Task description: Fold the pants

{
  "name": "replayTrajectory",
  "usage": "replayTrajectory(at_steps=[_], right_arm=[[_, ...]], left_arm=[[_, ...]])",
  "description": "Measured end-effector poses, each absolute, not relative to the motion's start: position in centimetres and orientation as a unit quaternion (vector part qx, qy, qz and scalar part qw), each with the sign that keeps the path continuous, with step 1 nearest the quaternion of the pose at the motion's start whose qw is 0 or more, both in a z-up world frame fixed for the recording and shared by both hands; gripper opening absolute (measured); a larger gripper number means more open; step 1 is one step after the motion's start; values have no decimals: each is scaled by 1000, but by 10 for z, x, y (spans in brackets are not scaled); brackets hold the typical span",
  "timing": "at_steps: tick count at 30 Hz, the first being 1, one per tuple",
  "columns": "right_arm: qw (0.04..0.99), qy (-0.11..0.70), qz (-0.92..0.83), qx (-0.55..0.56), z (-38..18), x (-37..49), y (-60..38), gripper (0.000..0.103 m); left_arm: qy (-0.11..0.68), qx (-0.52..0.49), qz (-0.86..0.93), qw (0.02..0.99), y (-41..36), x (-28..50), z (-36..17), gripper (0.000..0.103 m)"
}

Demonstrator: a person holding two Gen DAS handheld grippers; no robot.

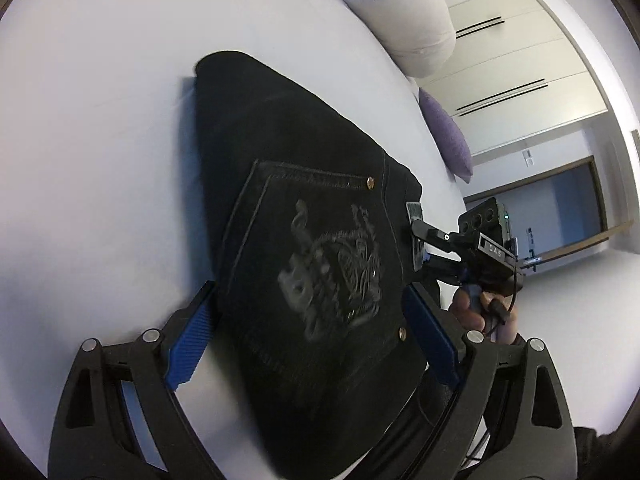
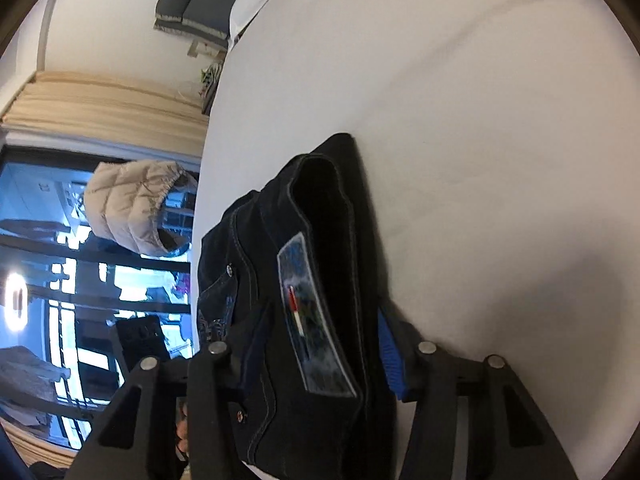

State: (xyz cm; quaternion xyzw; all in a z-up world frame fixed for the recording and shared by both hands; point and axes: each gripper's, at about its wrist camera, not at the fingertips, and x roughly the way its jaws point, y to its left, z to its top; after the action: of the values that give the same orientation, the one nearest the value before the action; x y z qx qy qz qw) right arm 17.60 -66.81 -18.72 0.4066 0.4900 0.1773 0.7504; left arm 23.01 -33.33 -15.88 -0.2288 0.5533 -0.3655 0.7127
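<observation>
Dark jeans (image 1: 304, 240) lie folded into a compact bundle on a white bed (image 1: 100, 140), back pocket and its pale embroidery facing up, the waistband patch turned toward the right wrist camera. The left gripper (image 1: 312, 336) straddles the near end of the bundle with its blue fingers (image 1: 192, 344) spread wide, clear of the cloth. The right gripper (image 2: 304, 360) has the waistband between its half-spread fingers; whether they pinch it cannot be told. The folding looks largely done, perhaps with only a final tidy left.
</observation>
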Motion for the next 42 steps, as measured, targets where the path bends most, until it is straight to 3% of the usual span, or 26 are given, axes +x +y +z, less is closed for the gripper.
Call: replayTrajectory(at_steps=[1,2,3,5,8,18,33,42], right_arm=[[751,495,177,400,-187,181,-664,48],[752,499,175,394,-188,182,-663,44],[753,502,171,389,-190,182,-662,37],[757,504,166,381,-190,182,-661,34],[768,502,156,365,-185,177,-658,32],[814,491,119,286,-149,169,-638,20],[842,452,176,235,-75,212,-577,19],[814,480,195,265,-107,307,-524,19]], left_arm=[[556,-226,-365,712,-330,230,-158,88],[561,-215,-363,713,-338,235,-158,81],[566,-199,-357,716,-333,236,-153,66],[574,-170,-342,725,-333,235,-152,49],[574,-156,-334,731,-333,233,-149,38],[554,-104,-331,757,-362,234,-131,26],[499,-90,-316,802,-307,259,-67,24],[513,-82,-260,814,-238,348,-84,24]])
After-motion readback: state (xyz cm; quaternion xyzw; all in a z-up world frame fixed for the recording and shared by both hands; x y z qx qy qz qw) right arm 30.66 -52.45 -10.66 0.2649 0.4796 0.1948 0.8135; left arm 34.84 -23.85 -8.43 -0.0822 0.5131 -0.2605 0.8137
